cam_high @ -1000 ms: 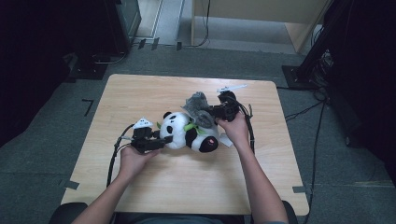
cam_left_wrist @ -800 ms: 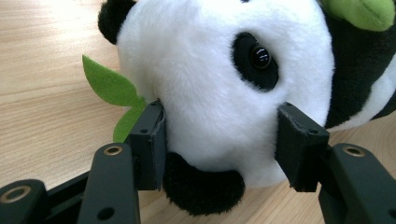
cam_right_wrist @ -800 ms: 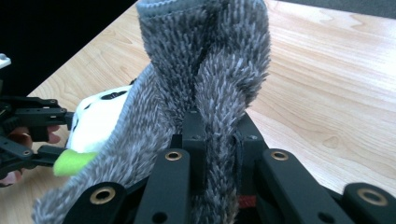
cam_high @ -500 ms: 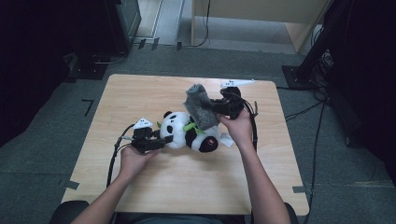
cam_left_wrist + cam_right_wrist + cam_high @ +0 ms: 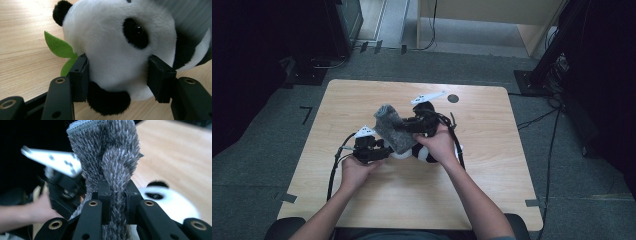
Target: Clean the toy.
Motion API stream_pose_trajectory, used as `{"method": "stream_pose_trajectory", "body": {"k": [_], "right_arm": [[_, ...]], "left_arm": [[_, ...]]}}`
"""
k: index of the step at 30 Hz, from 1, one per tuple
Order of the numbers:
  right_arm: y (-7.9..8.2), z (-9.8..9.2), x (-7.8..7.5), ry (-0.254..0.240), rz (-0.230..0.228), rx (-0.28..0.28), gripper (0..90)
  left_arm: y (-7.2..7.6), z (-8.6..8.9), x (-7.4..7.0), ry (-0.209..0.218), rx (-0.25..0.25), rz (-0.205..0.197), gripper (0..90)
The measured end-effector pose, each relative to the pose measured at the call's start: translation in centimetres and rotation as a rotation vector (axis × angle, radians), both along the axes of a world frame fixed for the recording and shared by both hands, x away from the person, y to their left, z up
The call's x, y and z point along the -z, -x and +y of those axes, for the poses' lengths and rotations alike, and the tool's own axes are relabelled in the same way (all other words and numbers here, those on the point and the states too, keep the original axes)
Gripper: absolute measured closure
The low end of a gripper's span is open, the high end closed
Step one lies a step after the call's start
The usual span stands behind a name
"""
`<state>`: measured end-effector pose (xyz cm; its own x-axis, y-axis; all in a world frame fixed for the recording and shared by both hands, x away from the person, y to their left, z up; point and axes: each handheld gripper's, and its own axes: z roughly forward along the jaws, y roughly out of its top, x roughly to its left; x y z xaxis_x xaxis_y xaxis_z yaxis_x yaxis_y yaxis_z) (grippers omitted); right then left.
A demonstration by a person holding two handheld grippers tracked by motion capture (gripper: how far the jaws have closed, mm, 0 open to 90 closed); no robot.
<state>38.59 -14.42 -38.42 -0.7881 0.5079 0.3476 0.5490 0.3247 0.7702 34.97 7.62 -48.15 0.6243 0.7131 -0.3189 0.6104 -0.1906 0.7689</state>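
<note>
Looking like a lab or recording room rather than a home. A bare wooden table (image 5: 362, 100) is standing alone on grey carpet (image 5: 272, 150), with tape marks (image 5: 306, 114) sticking to the floor beside it. Black cables (image 5: 557, 120) are trailing across the carpet toward dark equipment stands (image 5: 552, 65) at the sides. A pale wooden cabinet (image 5: 492, 20) is sitting at the back, everything around it lying in shadow.

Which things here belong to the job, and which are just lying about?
In the job:
- panda, clamped by the left gripper
- grey cloth, pinched in the right gripper

Lying about:
- dark round spot on the table
- cables on the floor
</note>
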Motion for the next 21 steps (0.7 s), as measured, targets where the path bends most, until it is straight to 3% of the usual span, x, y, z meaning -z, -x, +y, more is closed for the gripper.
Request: {"method": "stream_pose_trajectory", "body": {"k": [2, 4, 6, 9, 13, 15, 21], "right_arm": [[-0.4, 0.8, 1.5, 0.049, 0.045, -0.007, 79.9], [-0.7, 1.1, 2.9, 0.127, 0.042, 0.009, 79.8], [-1.0, 0.9, 3.4, 0.102, 0.078, 0.012, 79.8], [-1.0, 0.4, 3.1, 0.137, 0.055, 0.017, 79.7], [-1.1, -0.4, 3.0, 0.147, 0.068, 0.019, 79.6], [-1.1, -0.8, 2.8, 0.157, 0.054, 0.024, 79.4], [-1.5, -3.6, 2.3, 0.131, 0.068, 0.074, 79.4]], "left_arm": [[0.1, -0.1, 0.0, -0.005, -0.003, -0.002, 42.4], [0.0, -0.2, 0.1, -0.018, -0.003, 0.004, 42.6], [0.0, -0.1, 0.3, -0.015, 0.002, -0.001, 42.8], [0.0, -0.3, 0.2, -0.024, 0.005, 0.009, 43.1], [0.0, -0.3, 0.2, -0.031, 0.009, 0.013, 43.1], [-0.1, -0.2, 0.2, -0.028, 0.013, 0.015, 43.3], [-0.3, -0.1, 0.2, -0.022, 0.016, 0.024, 43.4]]}}
